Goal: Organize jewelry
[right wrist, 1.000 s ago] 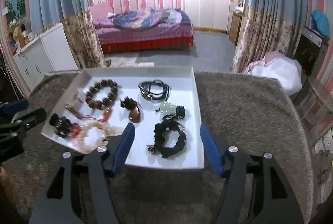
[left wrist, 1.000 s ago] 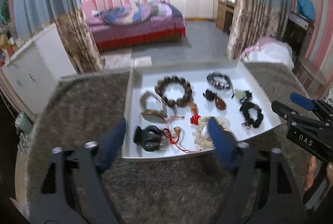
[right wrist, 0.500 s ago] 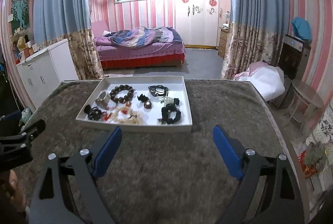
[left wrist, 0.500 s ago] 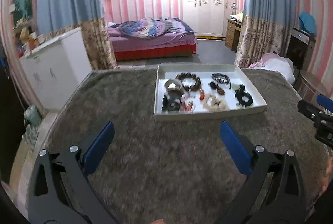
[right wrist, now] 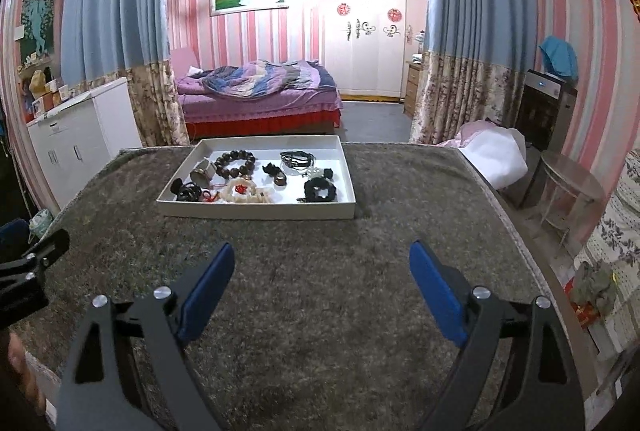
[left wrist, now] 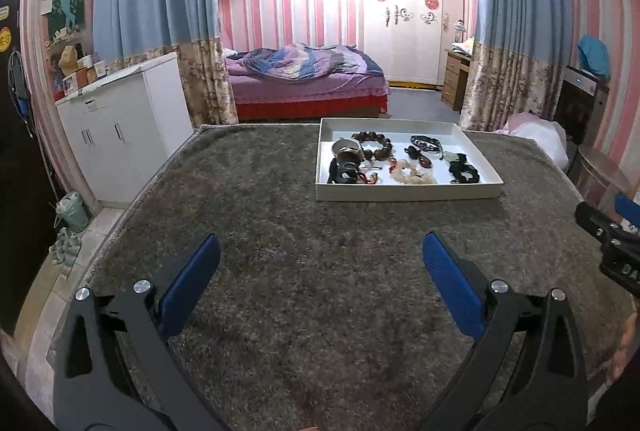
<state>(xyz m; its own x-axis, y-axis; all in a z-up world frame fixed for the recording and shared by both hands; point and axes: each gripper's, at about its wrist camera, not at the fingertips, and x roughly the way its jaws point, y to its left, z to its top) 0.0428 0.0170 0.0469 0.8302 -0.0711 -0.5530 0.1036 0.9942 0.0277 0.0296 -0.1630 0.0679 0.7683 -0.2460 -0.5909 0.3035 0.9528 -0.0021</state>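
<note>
Both wrist views, late stage of the jewelry task. The left gripper [left wrist: 320,267] and the right gripper [right wrist: 320,271] hang over bare grey carpeted tabletop [left wrist: 260,231], well short of the white tray [left wrist: 408,191]; each has its blue-padded jaws spread wide with nothing between them. The tray sits toward the far edge of the table and holds every piece of jewelry that can be seen: a dark wooden bead bracelet [right wrist: 236,165] at the back left, a black-and-white braided band [right wrist: 297,159] at the back right, a brown pendant on a dark cord [right wrist: 278,175] in the middle, a pale green stone pendant [right wrist: 317,173] and a black beaded bracelet [right wrist: 320,189] on the right, a cream shell bracelet [right wrist: 246,194] at the front, and a glossy black bangle [right wrist: 185,190] at the front left corner. No piece lies on the carpet. Judged from this layout, gathering into the tray appears done; the front-left pieces lie close together, some overlapping, so finer sorting may remain
</note>
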